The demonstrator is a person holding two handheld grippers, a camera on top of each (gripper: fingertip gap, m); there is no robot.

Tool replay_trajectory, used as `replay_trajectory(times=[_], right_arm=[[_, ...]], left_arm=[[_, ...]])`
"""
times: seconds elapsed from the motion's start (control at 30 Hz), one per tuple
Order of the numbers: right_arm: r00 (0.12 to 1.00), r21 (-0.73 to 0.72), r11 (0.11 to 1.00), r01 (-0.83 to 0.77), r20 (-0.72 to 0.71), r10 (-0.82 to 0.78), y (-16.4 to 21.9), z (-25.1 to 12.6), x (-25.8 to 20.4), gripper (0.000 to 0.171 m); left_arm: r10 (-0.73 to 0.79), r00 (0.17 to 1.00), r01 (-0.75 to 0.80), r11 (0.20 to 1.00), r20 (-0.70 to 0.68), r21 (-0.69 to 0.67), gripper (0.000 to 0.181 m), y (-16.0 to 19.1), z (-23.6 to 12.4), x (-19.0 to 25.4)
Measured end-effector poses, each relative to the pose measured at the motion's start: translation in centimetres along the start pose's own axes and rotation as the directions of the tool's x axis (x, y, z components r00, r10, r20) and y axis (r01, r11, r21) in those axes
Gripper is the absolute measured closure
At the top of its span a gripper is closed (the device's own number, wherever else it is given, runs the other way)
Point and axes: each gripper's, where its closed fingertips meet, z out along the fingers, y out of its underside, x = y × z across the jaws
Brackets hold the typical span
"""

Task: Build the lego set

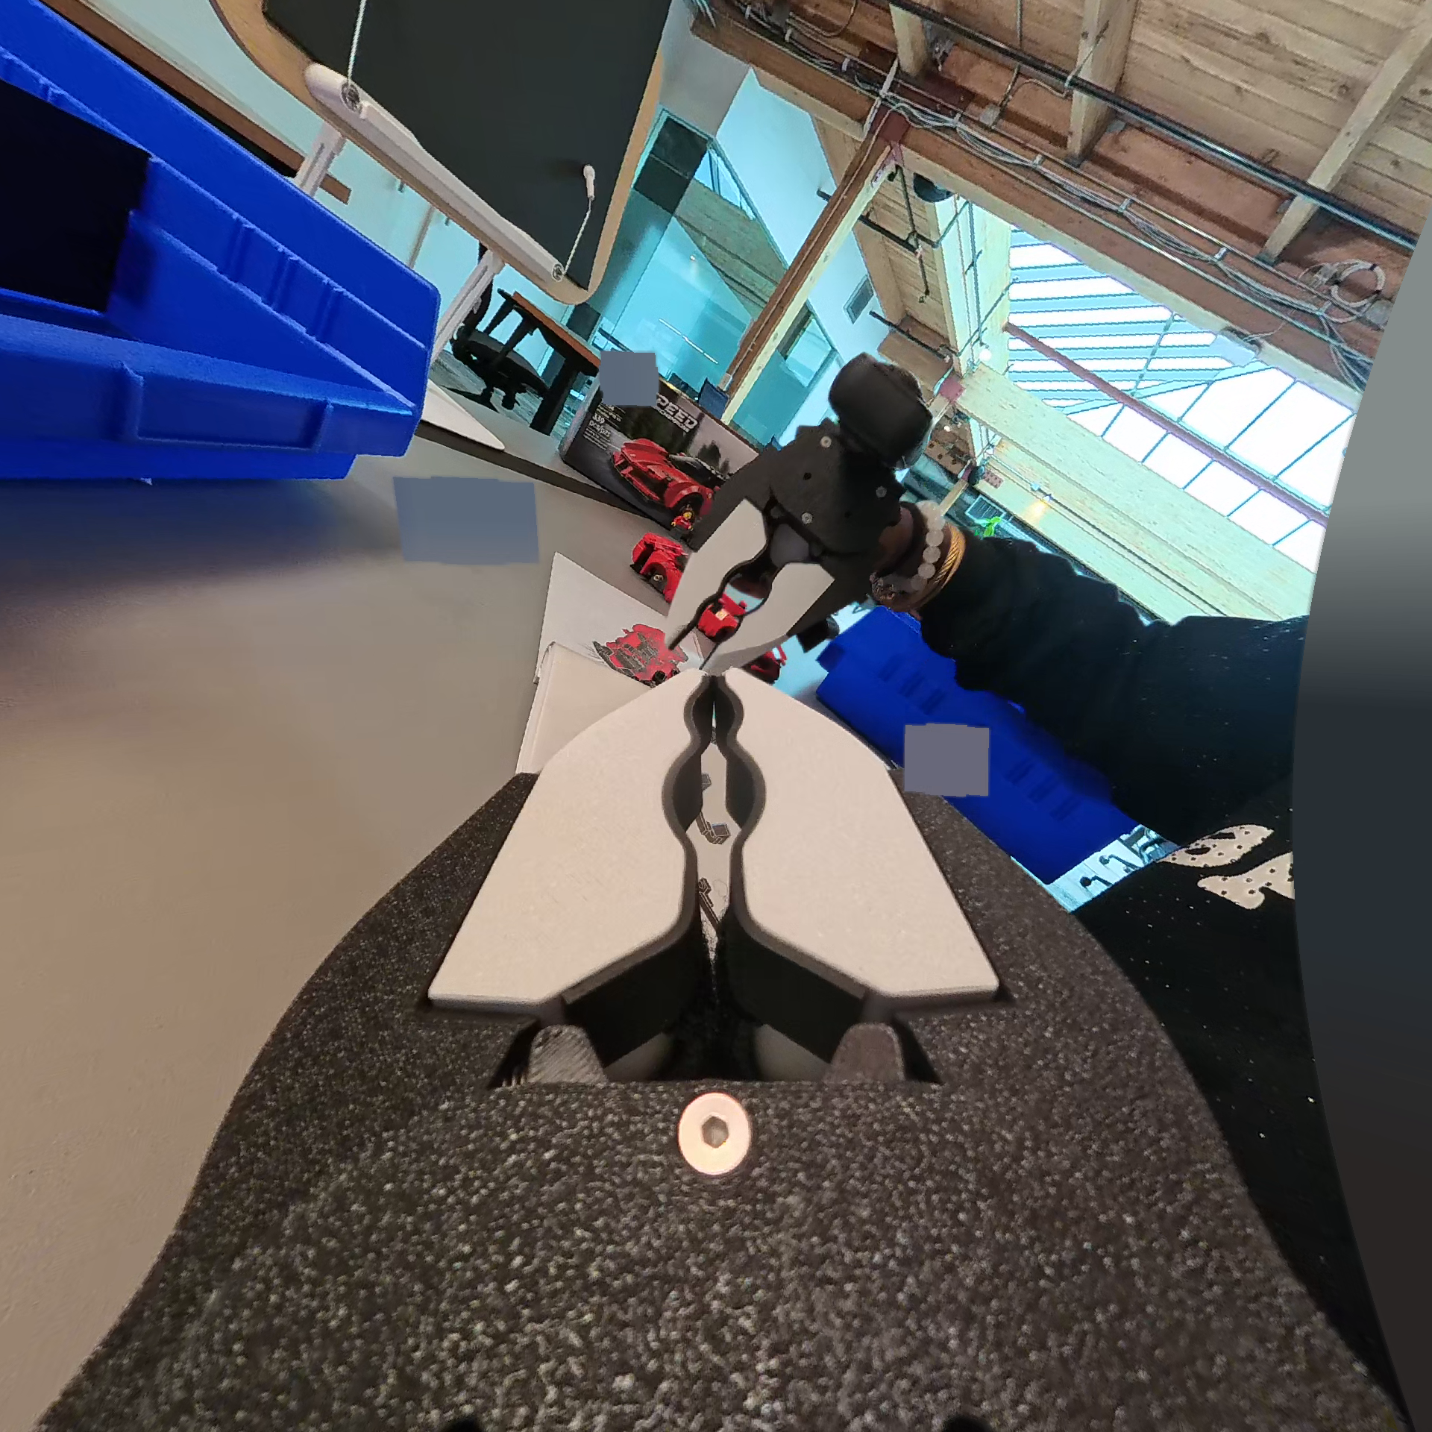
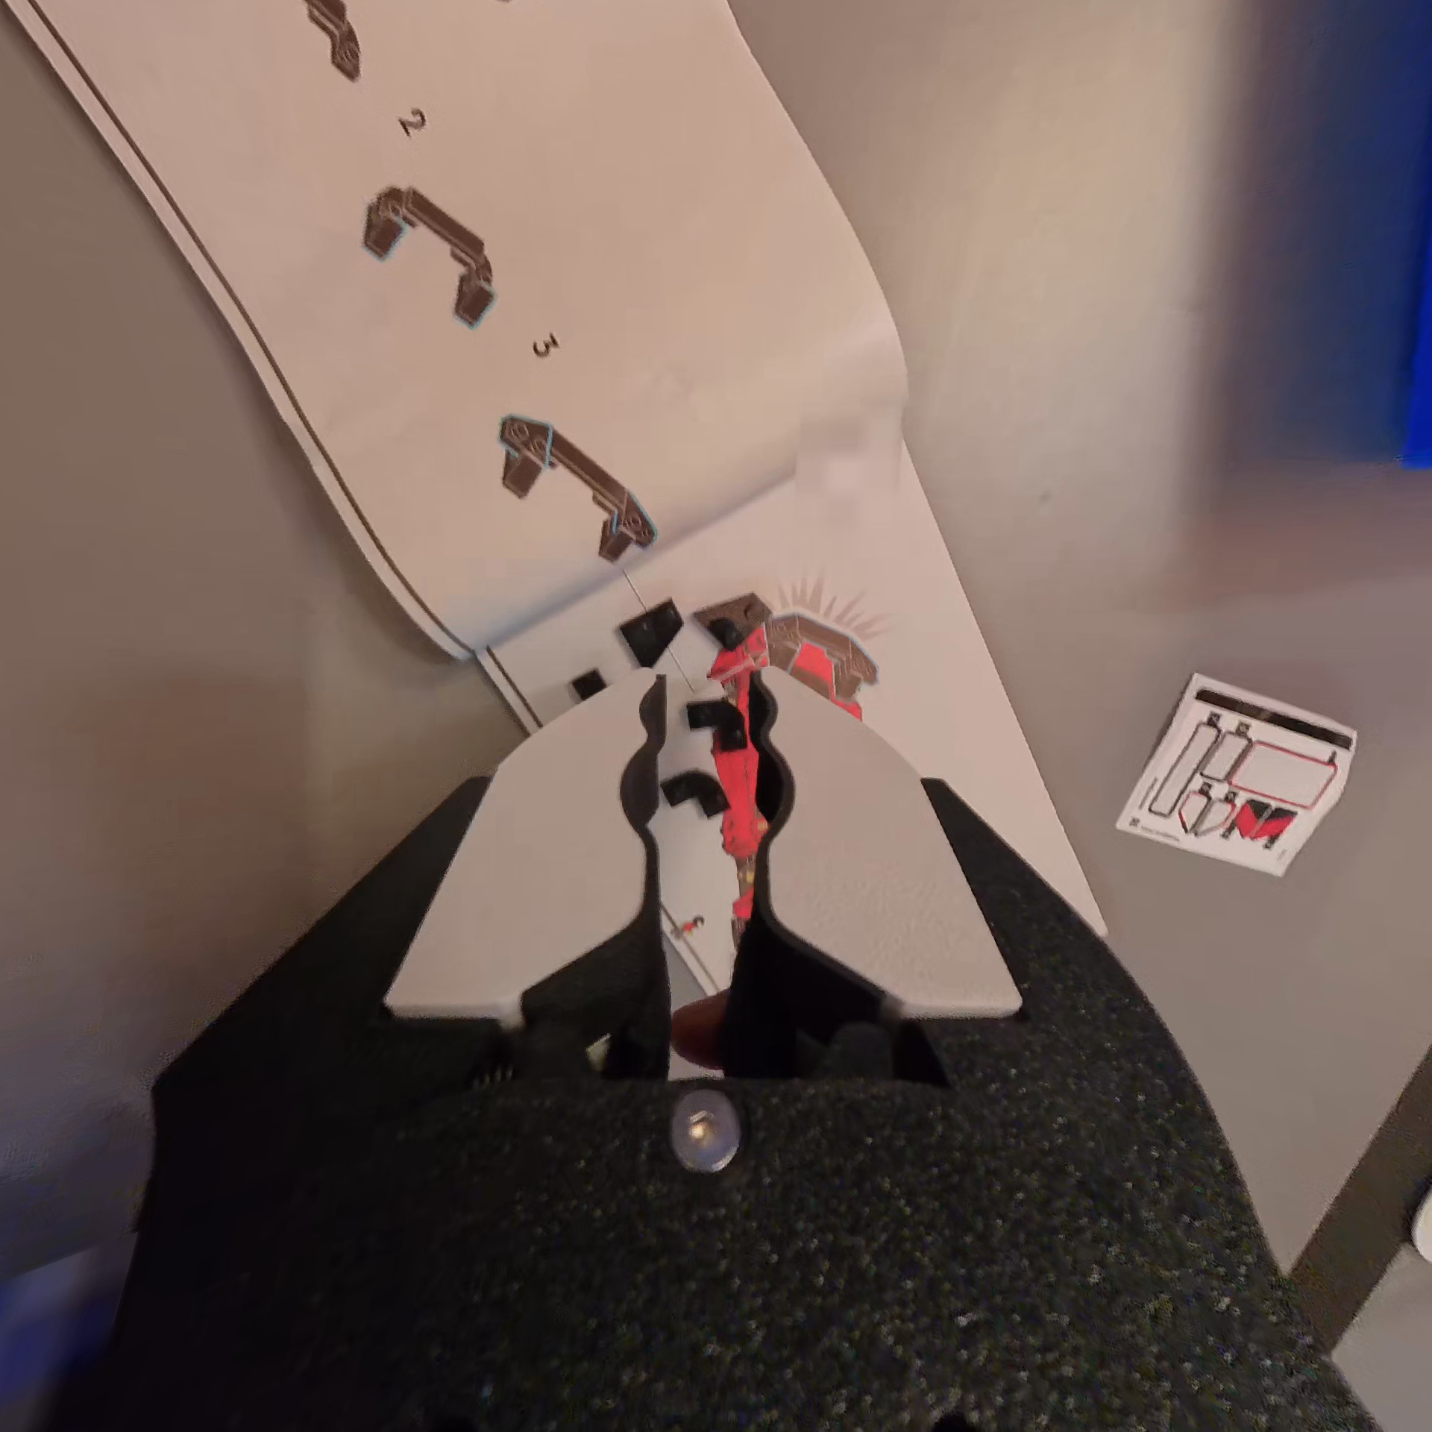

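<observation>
My left gripper [image 1: 710, 680] is shut, its pale fingertips [image 1: 620, 837] touching with nothing seen between them, held low over the grey table. Just beyond it, my right gripper [image 1: 693, 655] points down at the open instruction booklet [image 1: 589, 643]. In the right wrist view my right gripper [image 2: 707, 683] is slightly open and empty, right above the booklet [image 2: 542, 310]. Small black Lego pieces [image 2: 651, 631] lie on the page by its tips. Red Lego car parts [image 1: 659, 558] sit on the table behind the booklet.
A big blue bin [image 1: 194, 310] stands at the left and another blue bin [image 1: 969, 744] at the right under a person's black sleeve [image 1: 1085, 659]. The Lego box [image 1: 659, 457] stands at the back. A sticker sheet [image 2: 1240, 775] lies right of the booklet. Spacing between my two grippers at the tips: around 20 cm.
</observation>
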Motion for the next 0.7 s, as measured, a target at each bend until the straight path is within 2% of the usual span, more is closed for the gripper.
replay_trajectory(times=[0.2,0.33,0.43,0.57,0.6,0.63,0.7], right_arm=[[0.999,-0.031,0.998,-0.051,-0.003,0.051,2.0,-0.9,0.1,0.157],[0.999,-0.008,0.999,-0.043,-0.012,0.043,1.5,-1.0,0.2,0.159],[0.999,0.039,0.999,-0.017,-0.028,0.018,0.0,-1.5,0.2,0.159],[1.0,0.209,0.978,0.02,-0.027,-0.015,-4.1,-2.8,-0.6,0.152],[0.999,0.23,0.973,0.034,-0.032,-0.028,-4.8,-3.1,-0.8,0.155],[0.998,0.25,0.966,0.065,-0.037,-0.058,-5.5,-3.5,-1.2,0.171],[0.992,0.302,0.945,0.121,-0.08,-0.101,-6.8,-4.6,-1.6,0.171]], left_arm=[[-0.001,1.0,0.001,1.0,0.001,-0.001,0.181,0.0,0.1,0.0],[-0.001,1.0,0.001,1.0,0.001,-0.002,0.181,0.0,0.0,0.0],[0.0,1.0,0.0,1.0,0.002,-0.003,0.181,0.0,0.1,-0.1],[0.0,1.0,0.0,1.0,0.004,-0.004,0.181,0.0,0.1,0.0],[0.0,1.0,0.0,1.0,0.004,-0.006,0.181,0.0,0.1,0.0],[0.0,1.0,0.0,1.0,0.005,-0.007,0.181,0.0,0.1,0.0],[0.001,1.0,-0.001,1.0,0.007,-0.009,0.181,0.0,0.1,-0.1]])
